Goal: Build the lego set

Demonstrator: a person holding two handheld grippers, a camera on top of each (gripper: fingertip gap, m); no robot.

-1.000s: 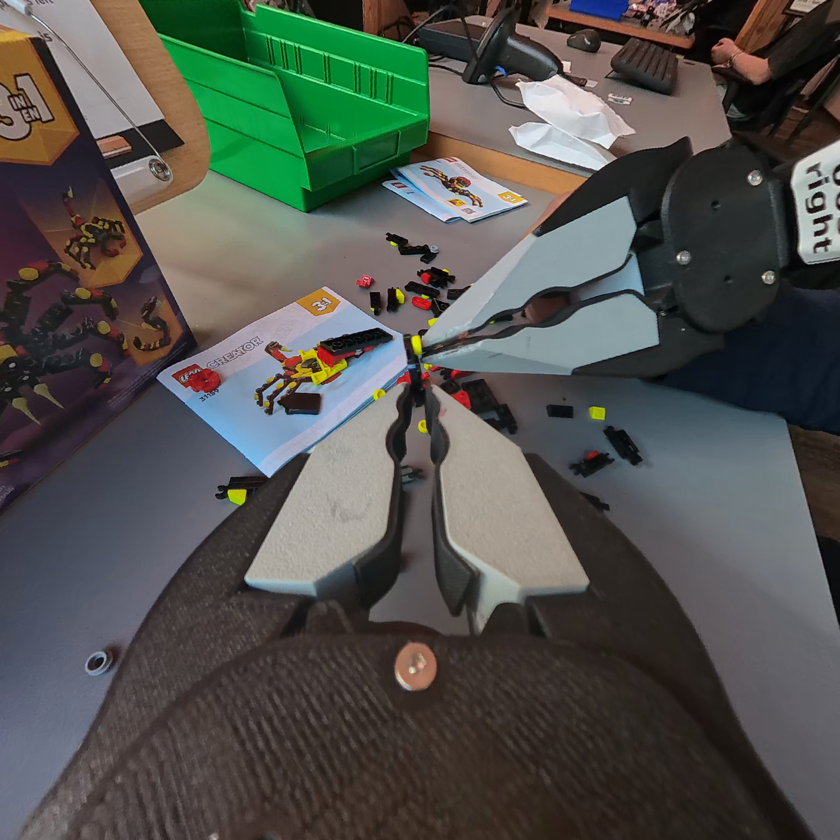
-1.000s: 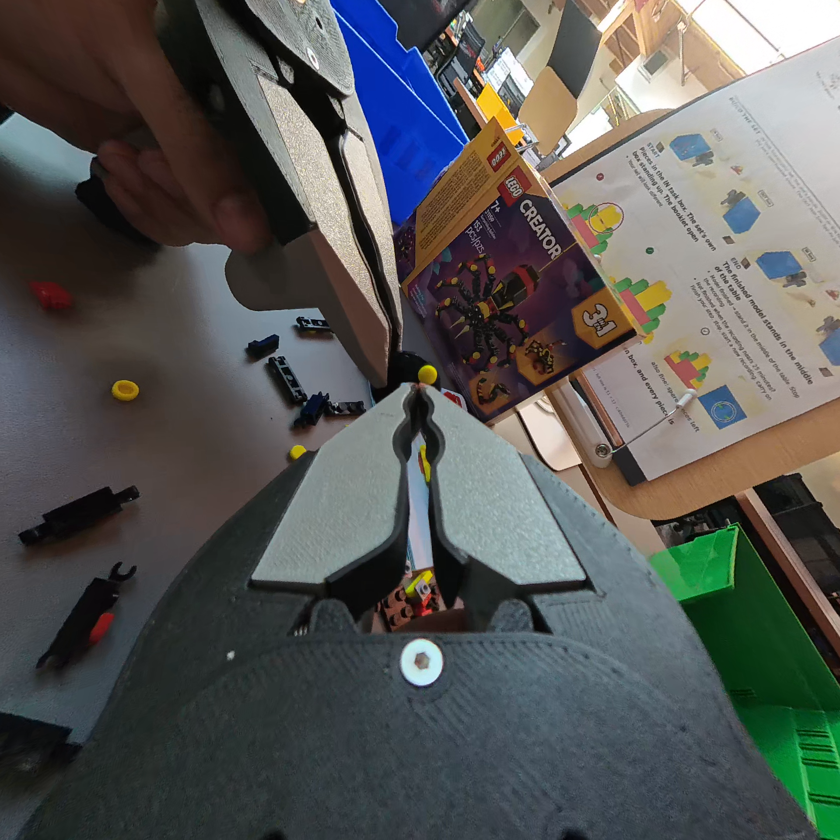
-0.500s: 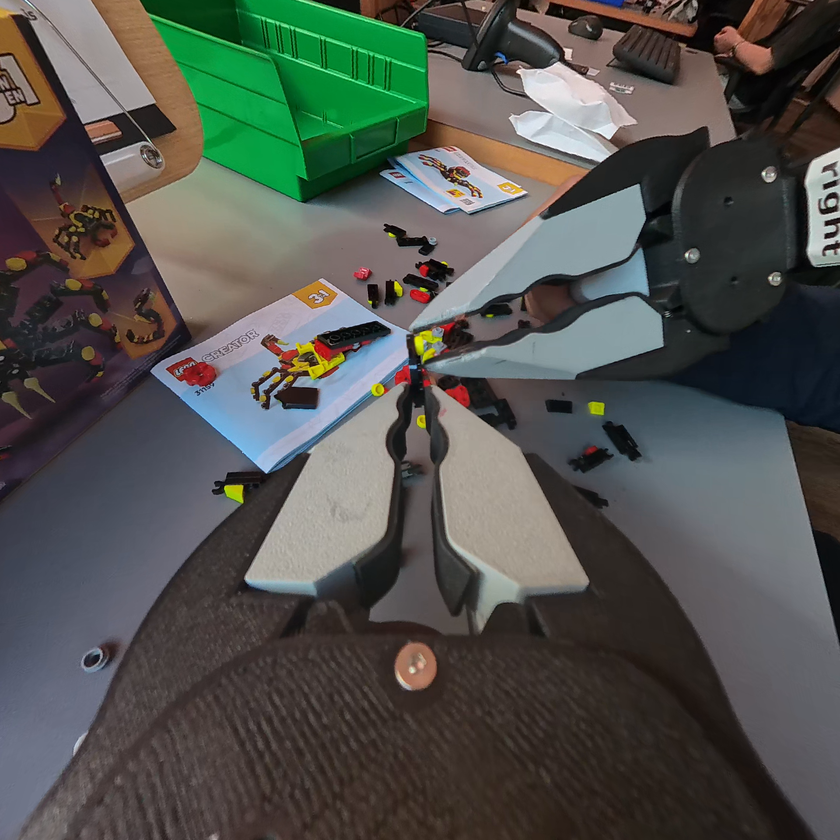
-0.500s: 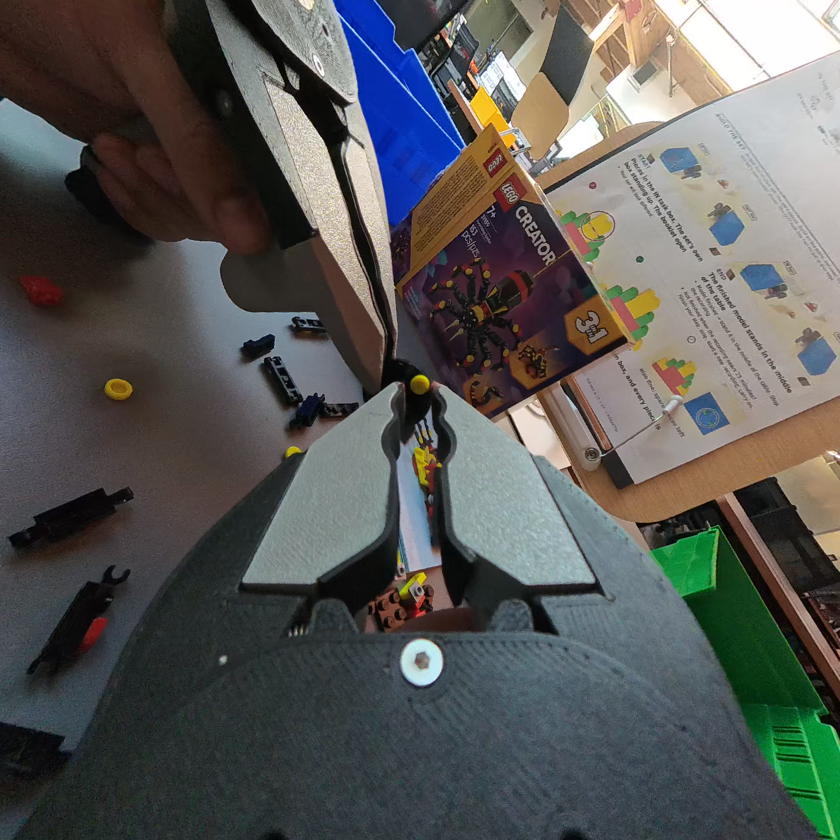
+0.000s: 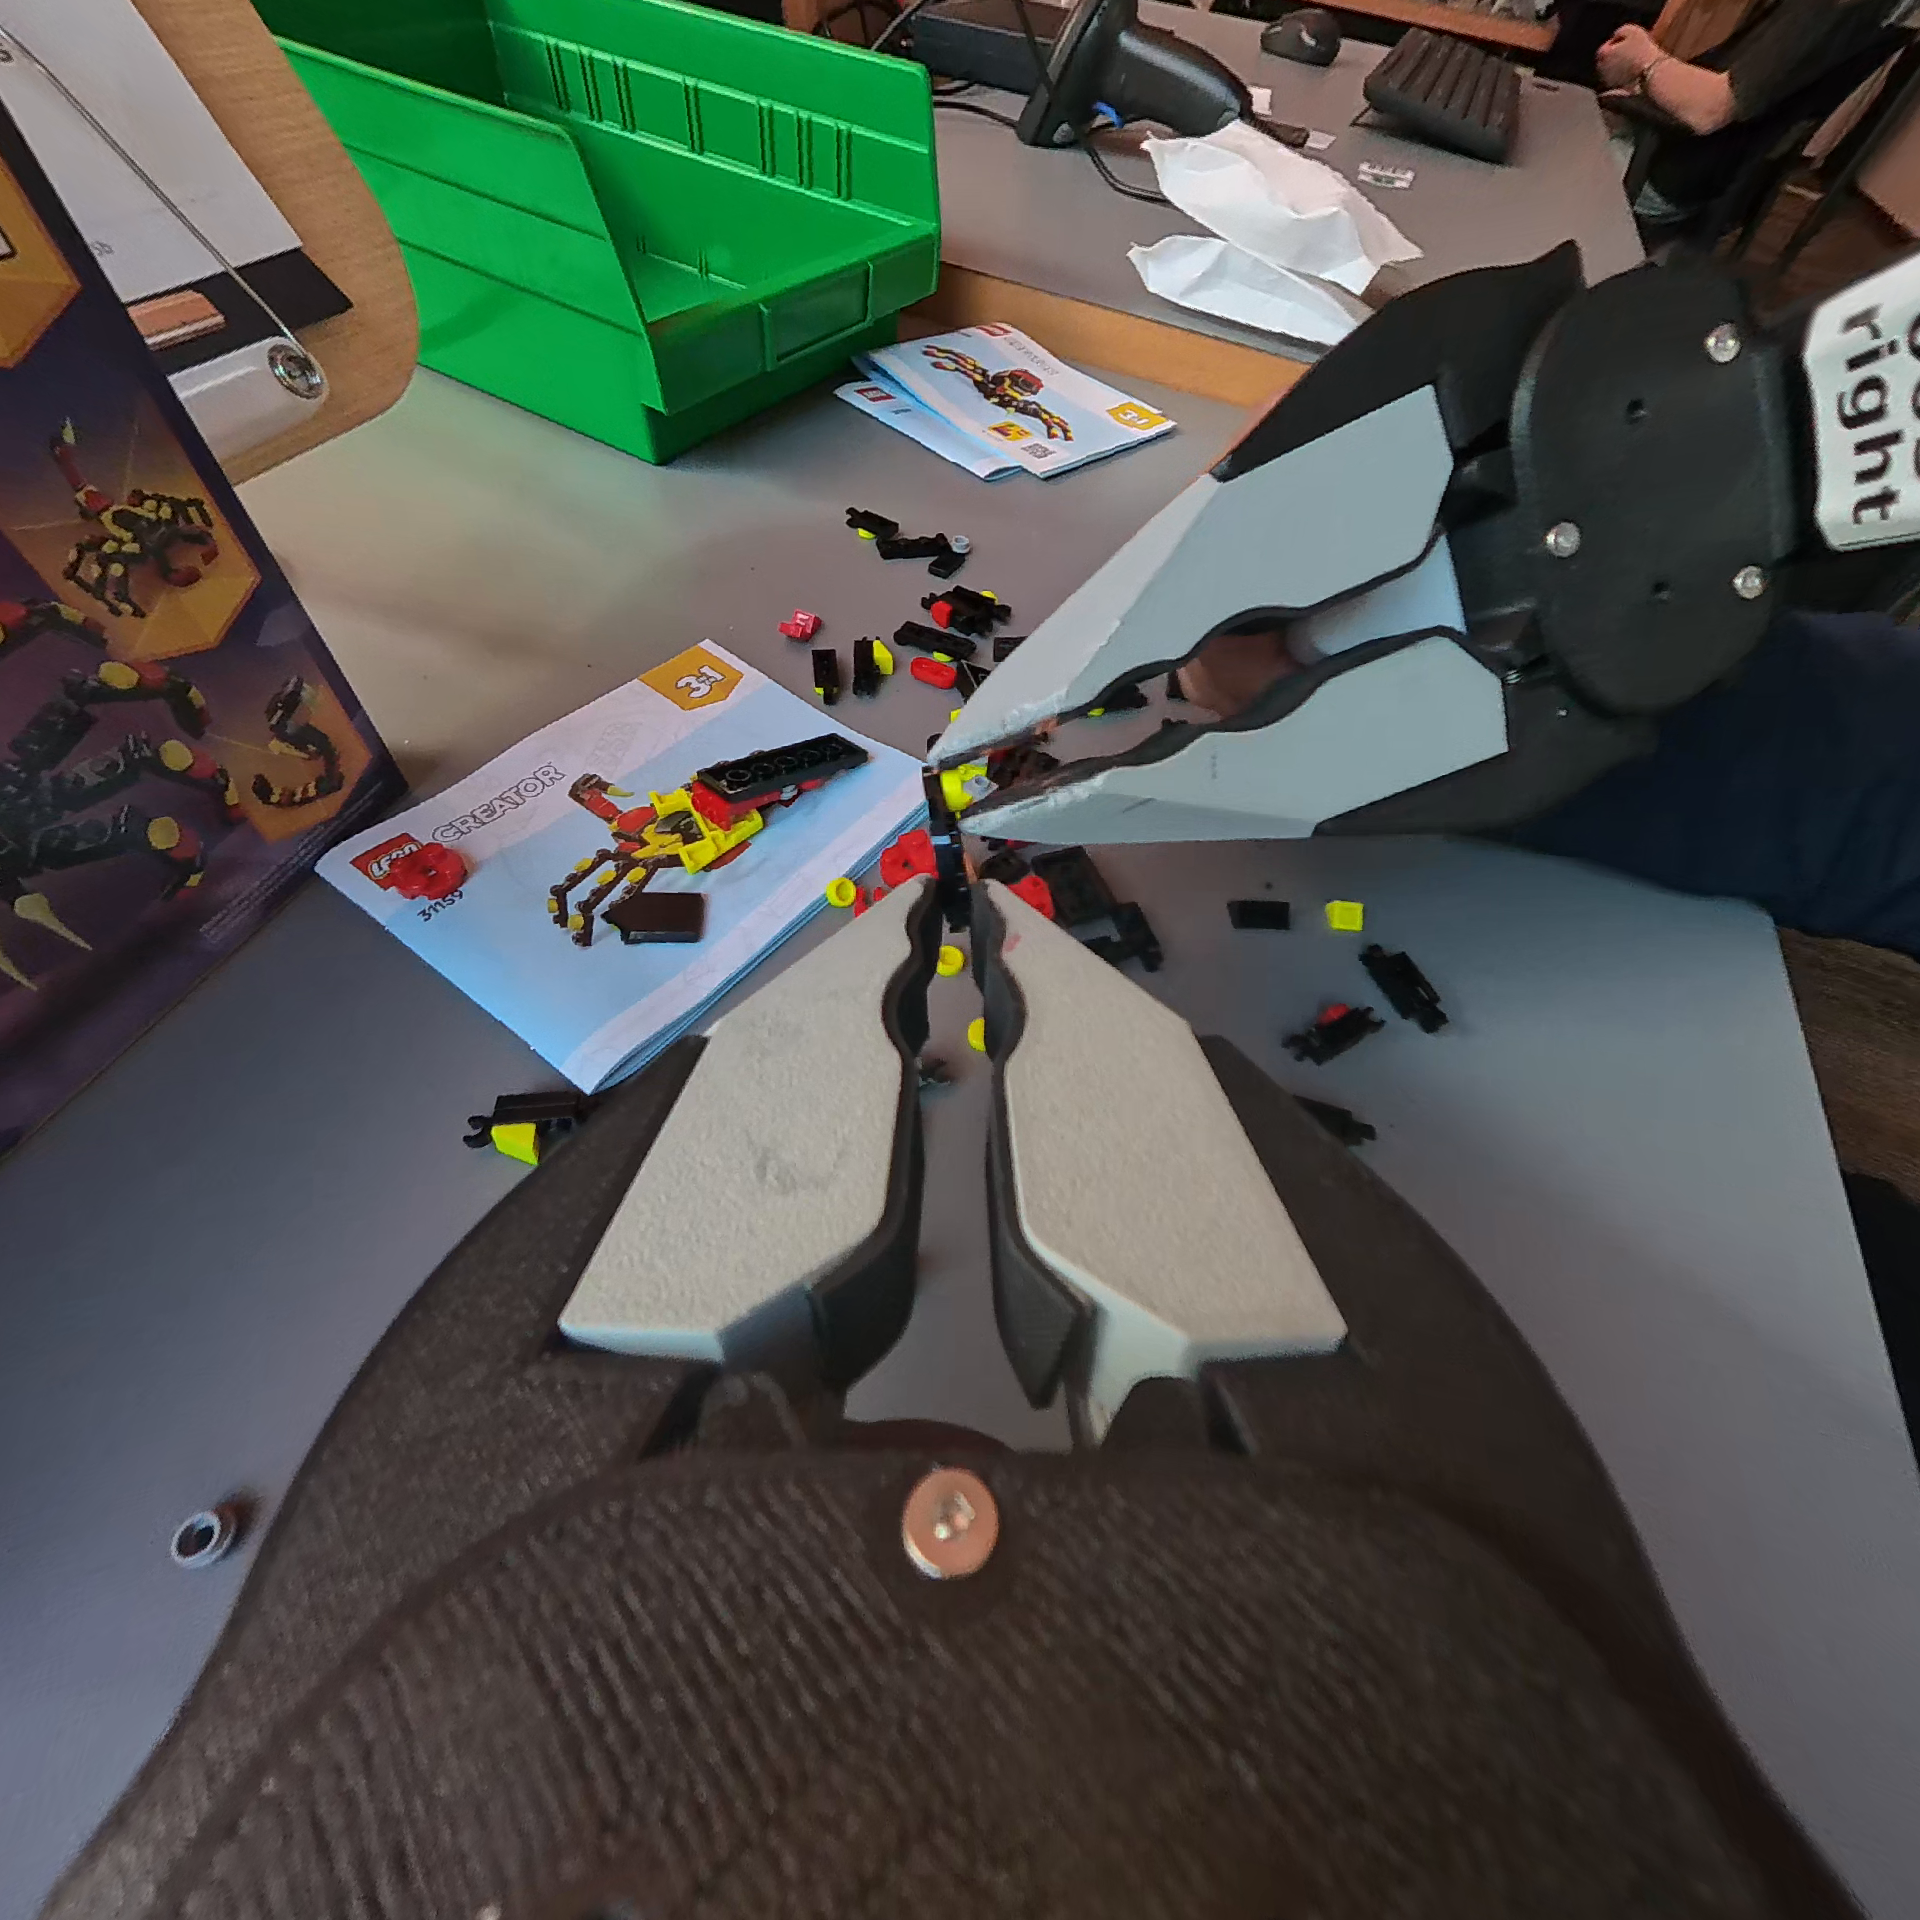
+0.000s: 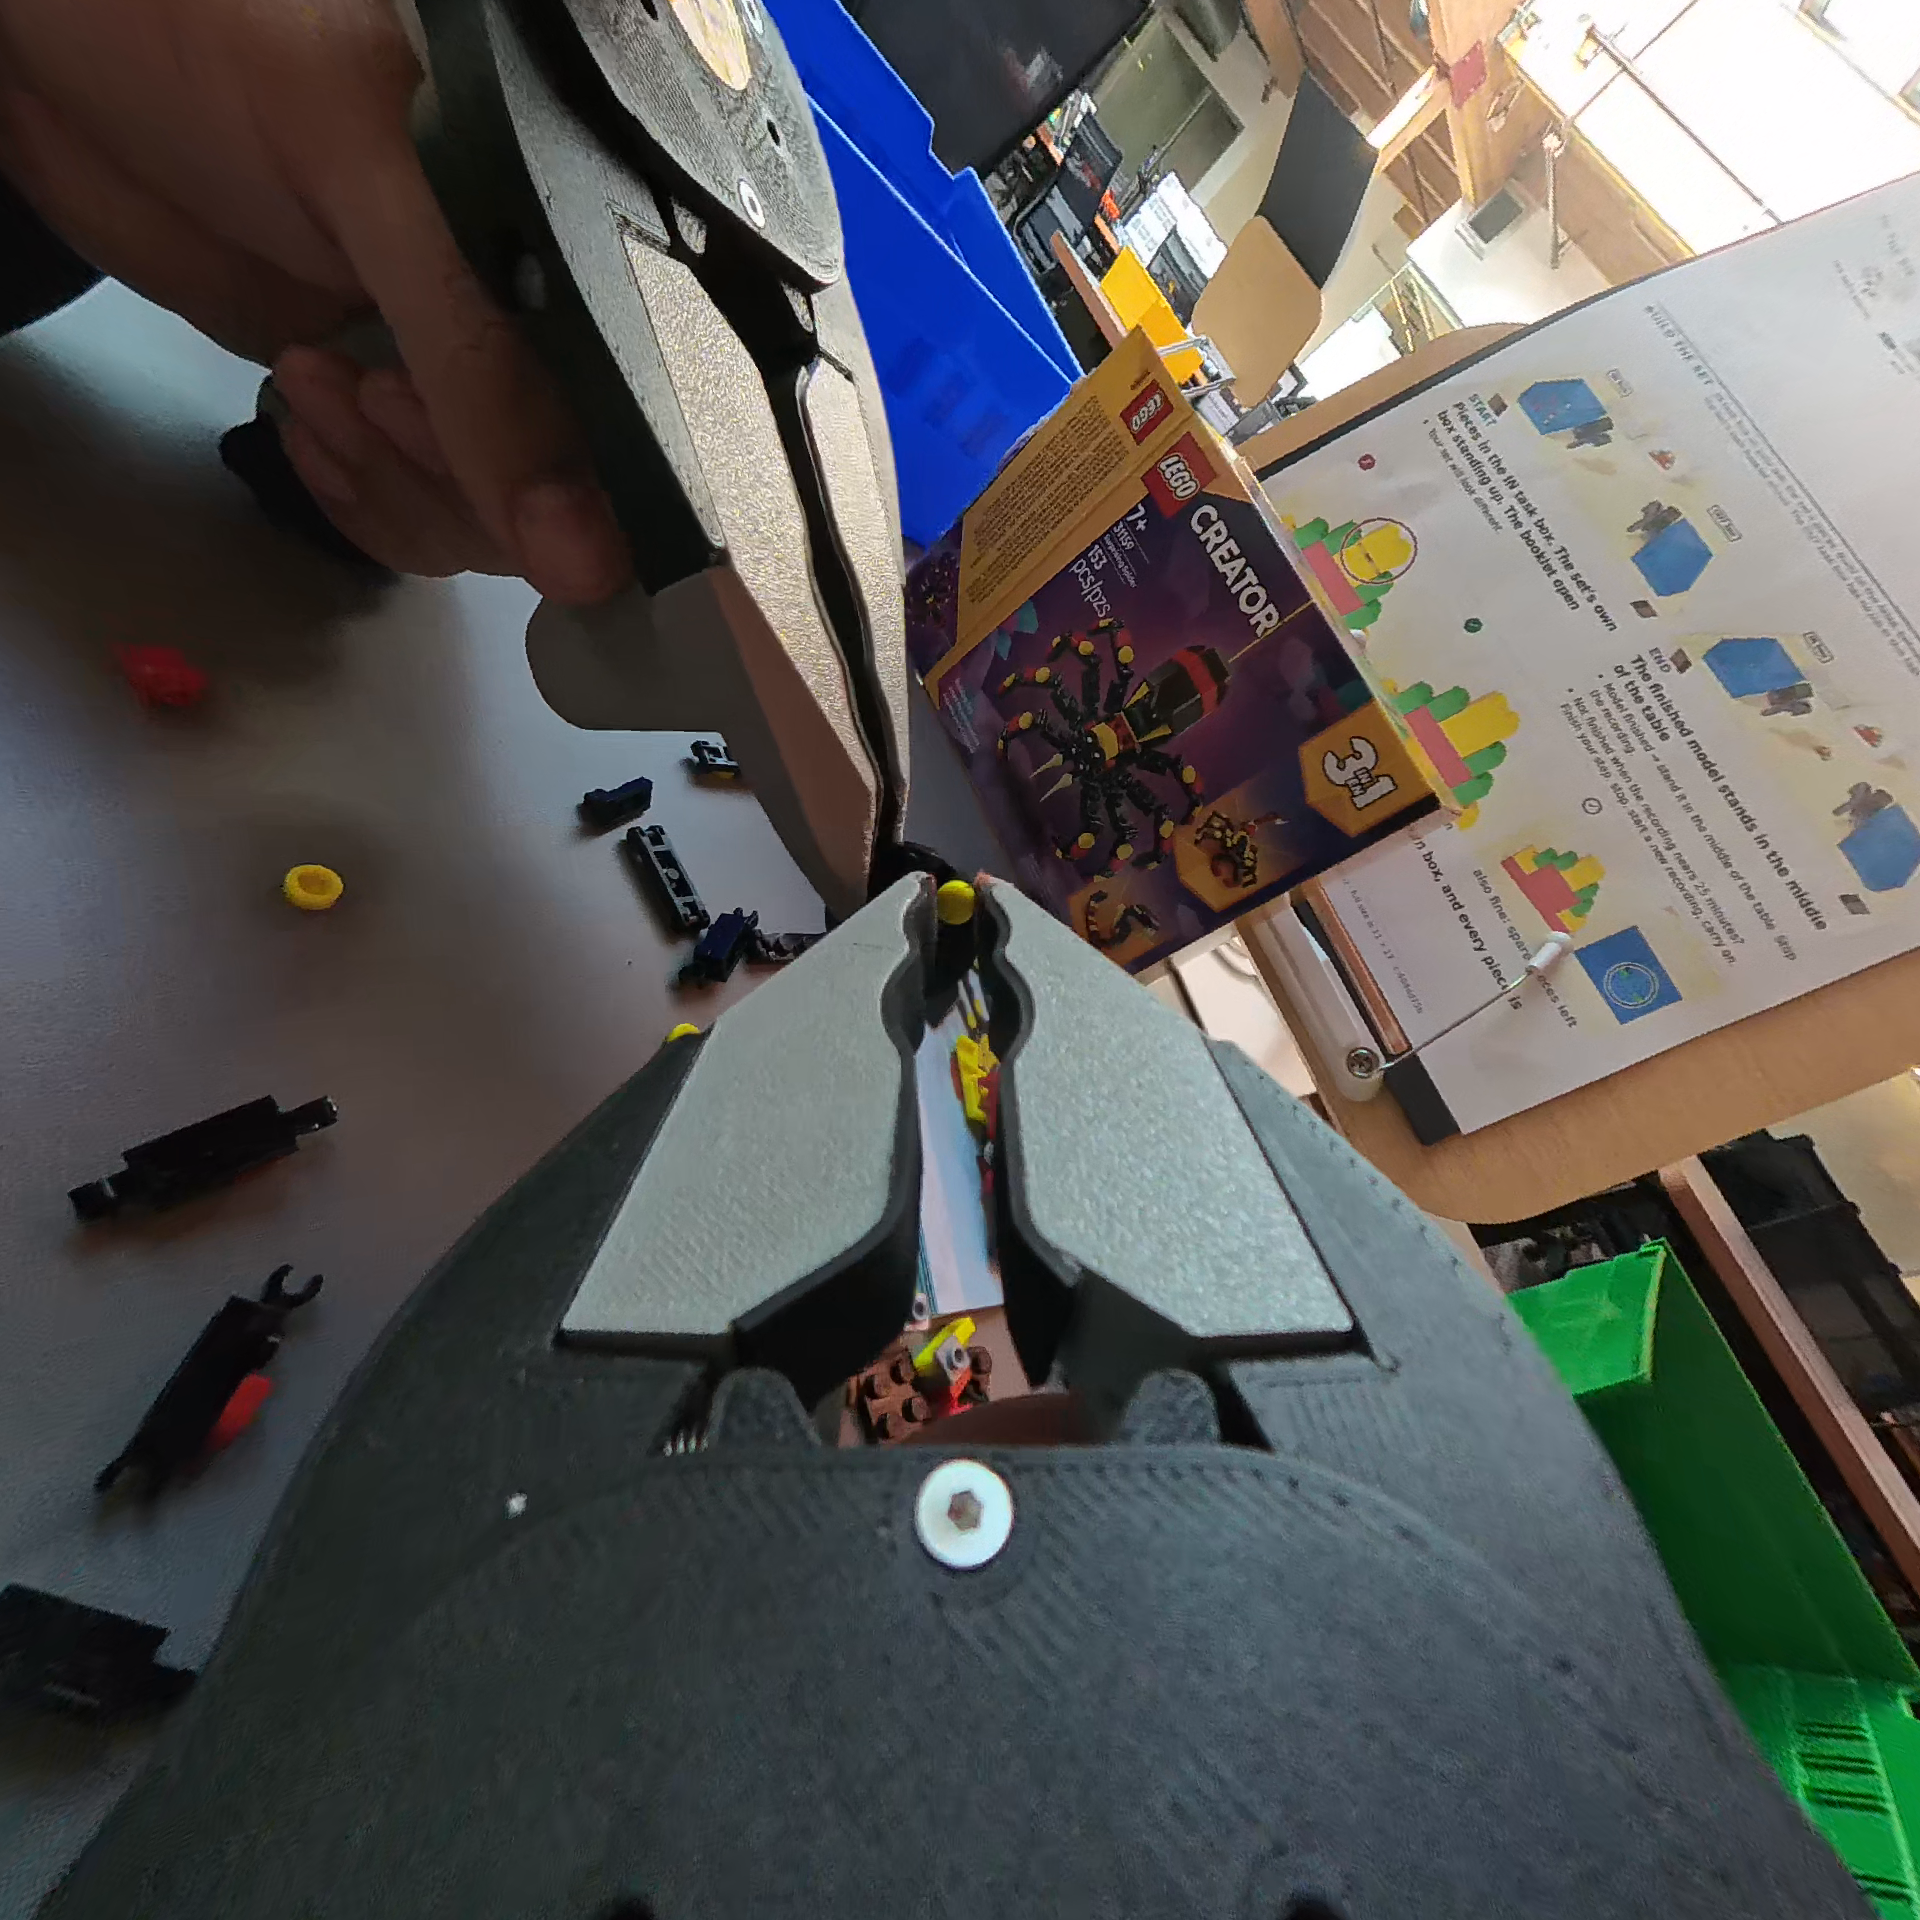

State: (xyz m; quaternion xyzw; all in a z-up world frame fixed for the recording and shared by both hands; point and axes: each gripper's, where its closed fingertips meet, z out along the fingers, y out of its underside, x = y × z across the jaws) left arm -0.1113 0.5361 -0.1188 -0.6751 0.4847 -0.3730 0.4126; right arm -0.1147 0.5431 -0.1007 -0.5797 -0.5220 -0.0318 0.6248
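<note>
left gripper (image 5: pixel 951 902) pinches a thin black piece (image 5: pixel 948 842) upright just above the open booklet (image 5: pixel 623 831), jaws nearly closed, while the right gripper (image 5: pixel 961 784), jaws slightly apart, closes around the yellow stud (image 6: pixel 954 900) at its top. if they press off-axis, i reckon it could twist free and drop among the loose bricks (image 5: pixel 1101 914) beside the booklet.

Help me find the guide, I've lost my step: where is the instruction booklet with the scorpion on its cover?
In the left wrist view the scorpion booklet lies flat on the grey table, left of centre, between the upright set box and the left gripper.
</note>
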